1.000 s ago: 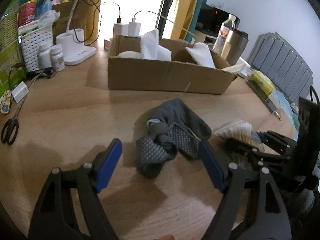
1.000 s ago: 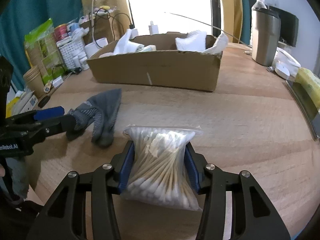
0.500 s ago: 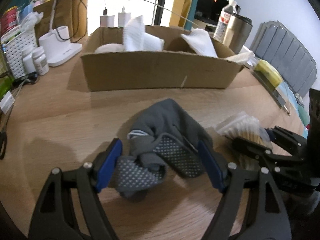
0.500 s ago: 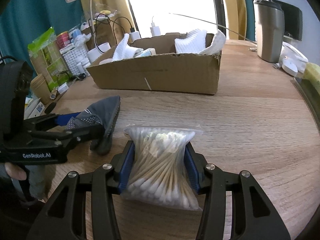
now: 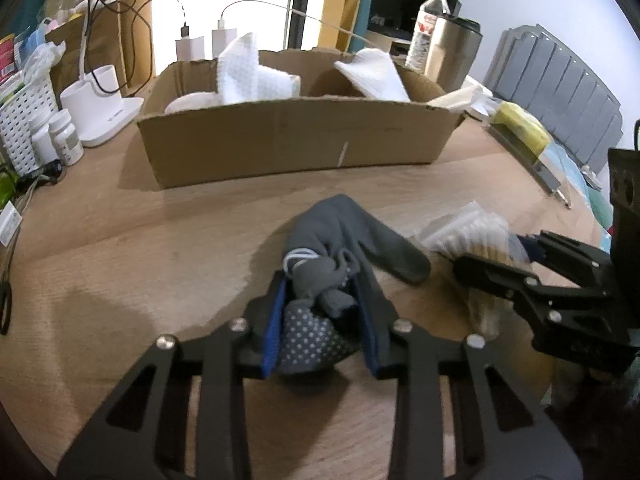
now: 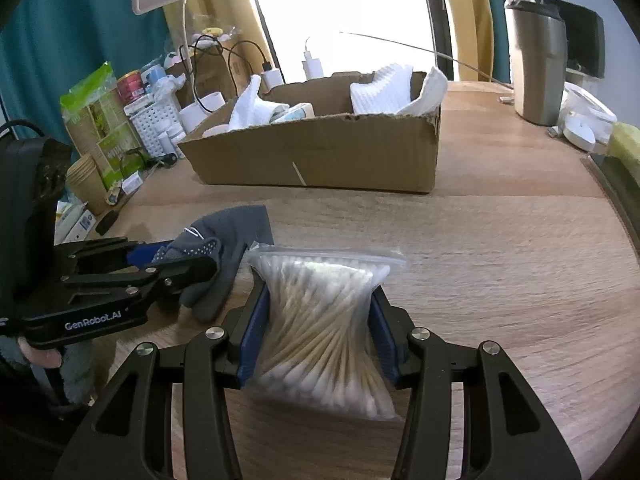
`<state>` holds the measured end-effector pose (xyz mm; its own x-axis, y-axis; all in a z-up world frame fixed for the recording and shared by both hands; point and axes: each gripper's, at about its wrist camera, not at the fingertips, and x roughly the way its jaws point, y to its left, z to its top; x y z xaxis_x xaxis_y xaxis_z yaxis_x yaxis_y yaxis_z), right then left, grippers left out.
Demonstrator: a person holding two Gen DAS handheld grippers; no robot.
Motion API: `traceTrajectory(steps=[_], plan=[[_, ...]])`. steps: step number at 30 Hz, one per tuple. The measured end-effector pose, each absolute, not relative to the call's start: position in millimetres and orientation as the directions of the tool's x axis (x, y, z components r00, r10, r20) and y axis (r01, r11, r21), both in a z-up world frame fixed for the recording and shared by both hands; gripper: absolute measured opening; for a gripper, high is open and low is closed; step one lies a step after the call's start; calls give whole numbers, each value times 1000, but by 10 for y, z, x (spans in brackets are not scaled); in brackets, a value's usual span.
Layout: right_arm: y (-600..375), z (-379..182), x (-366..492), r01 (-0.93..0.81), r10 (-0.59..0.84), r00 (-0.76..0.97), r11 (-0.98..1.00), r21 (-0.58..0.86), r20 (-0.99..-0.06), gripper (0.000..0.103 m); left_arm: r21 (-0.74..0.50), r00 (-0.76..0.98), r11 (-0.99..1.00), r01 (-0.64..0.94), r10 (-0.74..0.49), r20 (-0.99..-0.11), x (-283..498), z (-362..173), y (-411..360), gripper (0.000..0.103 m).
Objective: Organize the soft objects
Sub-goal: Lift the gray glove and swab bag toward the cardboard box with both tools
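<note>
A bundle of grey socks (image 5: 348, 224) with dotted soles lies on the wooden table in front of a cardboard box (image 5: 296, 140). My left gripper (image 5: 324, 280) is closing onto it, and the blue pads press the bundle from both sides. In the right wrist view the socks (image 6: 236, 236) and left gripper (image 6: 192, 264) appear at the left. My right gripper (image 6: 320, 296) is shut on a clear bag of cotton swabs (image 6: 324, 328) resting on the table. The box (image 6: 320, 152) holds white folded cloths (image 5: 248, 72).
A steel tumbler (image 6: 538, 68) and a water bottle (image 5: 430, 20) stand at the back right. A white basket (image 5: 24, 120), pill bottles (image 5: 66, 136) and a lamp base (image 5: 108, 108) crowd the back left. A yellow pack (image 5: 520, 128) lies at the right edge.
The left gripper moved forward over the grey socks and its jaws went from wide open to shut on the bundle. The right gripper stayed still with the swab bag.
</note>
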<state>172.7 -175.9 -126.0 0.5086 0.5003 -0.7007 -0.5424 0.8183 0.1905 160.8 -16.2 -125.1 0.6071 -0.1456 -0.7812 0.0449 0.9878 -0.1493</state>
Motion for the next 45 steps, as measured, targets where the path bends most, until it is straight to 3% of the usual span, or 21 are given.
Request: traceTrajectory(steps=[45], plan=[[-1915, -375, 1930, -590, 555, 647, 799, 118, -524, 50, -140, 775, 988, 72, -144, -615, 1588, -207, -219, 34]])
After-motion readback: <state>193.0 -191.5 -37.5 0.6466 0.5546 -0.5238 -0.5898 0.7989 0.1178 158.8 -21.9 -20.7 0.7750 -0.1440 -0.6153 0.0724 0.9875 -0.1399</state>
